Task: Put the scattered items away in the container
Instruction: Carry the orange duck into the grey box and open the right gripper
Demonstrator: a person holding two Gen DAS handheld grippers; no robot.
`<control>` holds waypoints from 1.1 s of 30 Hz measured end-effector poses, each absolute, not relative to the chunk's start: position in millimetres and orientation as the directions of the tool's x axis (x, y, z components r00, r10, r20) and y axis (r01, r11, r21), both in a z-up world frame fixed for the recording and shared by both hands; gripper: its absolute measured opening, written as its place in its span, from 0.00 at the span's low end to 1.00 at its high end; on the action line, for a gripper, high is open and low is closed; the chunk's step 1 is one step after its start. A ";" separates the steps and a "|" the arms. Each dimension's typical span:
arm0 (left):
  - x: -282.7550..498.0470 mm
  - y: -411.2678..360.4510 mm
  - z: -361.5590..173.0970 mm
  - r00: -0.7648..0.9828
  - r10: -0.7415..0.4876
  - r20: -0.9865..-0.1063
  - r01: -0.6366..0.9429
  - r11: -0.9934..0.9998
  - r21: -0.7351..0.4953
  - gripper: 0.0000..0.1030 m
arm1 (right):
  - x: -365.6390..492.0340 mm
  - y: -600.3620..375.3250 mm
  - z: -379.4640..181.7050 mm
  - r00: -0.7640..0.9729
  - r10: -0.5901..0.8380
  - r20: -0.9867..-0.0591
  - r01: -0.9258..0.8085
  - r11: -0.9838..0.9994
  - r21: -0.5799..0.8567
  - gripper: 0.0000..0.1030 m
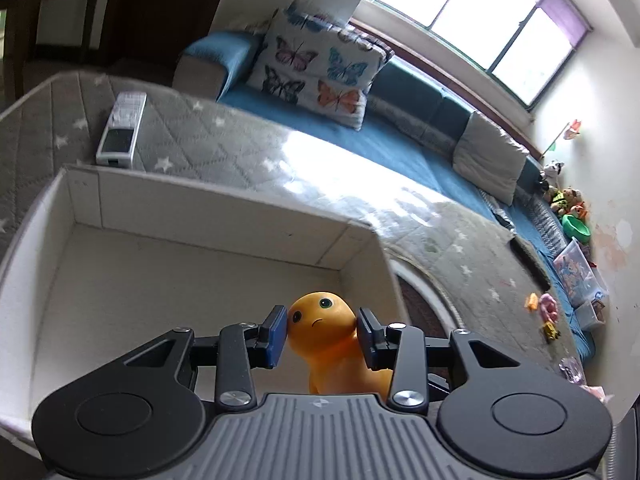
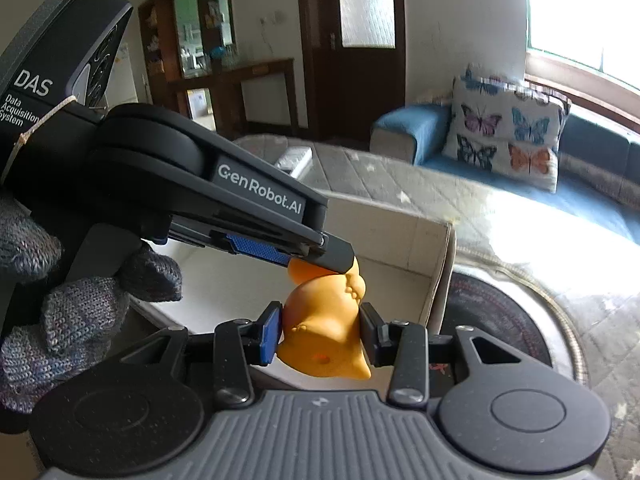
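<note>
An orange rubber toy with a small sad face (image 1: 320, 320) hangs over the open white cardboard box (image 1: 200, 208). My left gripper (image 1: 321, 332) is shut on its head. My right gripper (image 2: 322, 334) is shut on its body (image 2: 320, 320). The left gripper also shows in the right wrist view (image 2: 316, 258), reaching in from the left and clamping the top of the toy. The box (image 2: 400, 236) lies under both grippers and looks bare inside. Small scattered toys (image 1: 544, 312) lie on the grey mat far right.
A white remote control (image 1: 120, 132) lies on the grey quilted mat (image 1: 240, 148) behind the box. A blue sofa with a butterfly cushion (image 1: 316, 68) stands beyond. A round dark rug (image 2: 500, 320) lies right of the box. Toy bins (image 1: 580, 272) line the wall.
</note>
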State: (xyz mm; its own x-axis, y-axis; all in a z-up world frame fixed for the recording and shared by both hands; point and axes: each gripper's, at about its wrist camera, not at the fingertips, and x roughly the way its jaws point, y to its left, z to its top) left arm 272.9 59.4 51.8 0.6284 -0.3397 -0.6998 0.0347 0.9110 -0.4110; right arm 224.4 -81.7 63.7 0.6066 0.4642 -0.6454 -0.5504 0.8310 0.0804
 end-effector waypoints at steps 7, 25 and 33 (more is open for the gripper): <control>292.2 60.4 29.6 0.594 -0.344 -0.727 0.022 0.911 -0.412 0.39 | 240.0 -74.2 41.3 0.575 0.440 -0.690 -0.542 0.836 0.081 0.39; 291.8 54.5 25.1 0.599 -0.291 -0.746 0.015 0.935 -0.354 0.35 | 247.7 -56.2 26.2 0.566 0.408 -0.717 -0.548 0.835 0.044 0.41; 282.7 59.1 37.2 0.630 -0.266 -0.730 0.004 0.941 -0.339 0.35 | 235.4 -53.3 37.4 0.612 0.373 -0.697 -0.532 0.847 -0.013 0.53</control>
State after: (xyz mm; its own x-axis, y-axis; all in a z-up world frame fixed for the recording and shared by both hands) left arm 282.7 59.1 37.2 0.6296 -0.2661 -0.7300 0.0042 0.9407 -0.3393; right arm 235.4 -53.3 37.4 0.6117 0.3733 -0.6974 -0.5318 0.8467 -0.0132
